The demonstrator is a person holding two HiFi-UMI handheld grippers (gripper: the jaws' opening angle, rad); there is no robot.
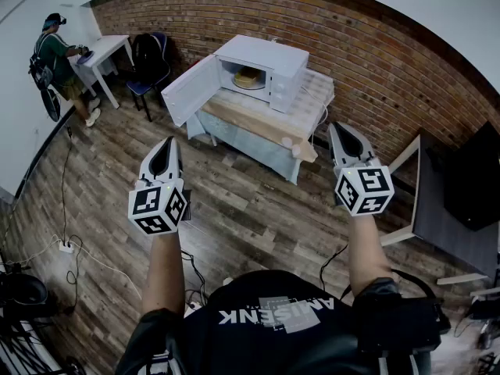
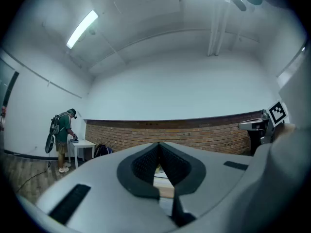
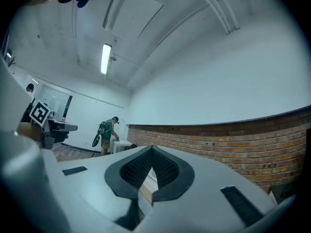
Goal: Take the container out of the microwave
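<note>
Arms outstretched, a person (image 1: pixel 266 319) holds the left gripper (image 1: pixel 168 145) and the right gripper (image 1: pixel 340 131) level, each with its jaws pressed together on nothing. Well ahead, between the pair, the container (image 1: pixel 248 77) sits inside the microwave (image 1: pixel 275 59), whose door (image 1: pixel 190 90) is swung open toward the left gripper's side, atop a cloth-draped table (image 1: pixel 312 104).

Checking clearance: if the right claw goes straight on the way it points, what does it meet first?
Probably the table, near its right end: its wood-edged top shows under the tips of the shut right claw. The way looks free; depth unclear.
</note>
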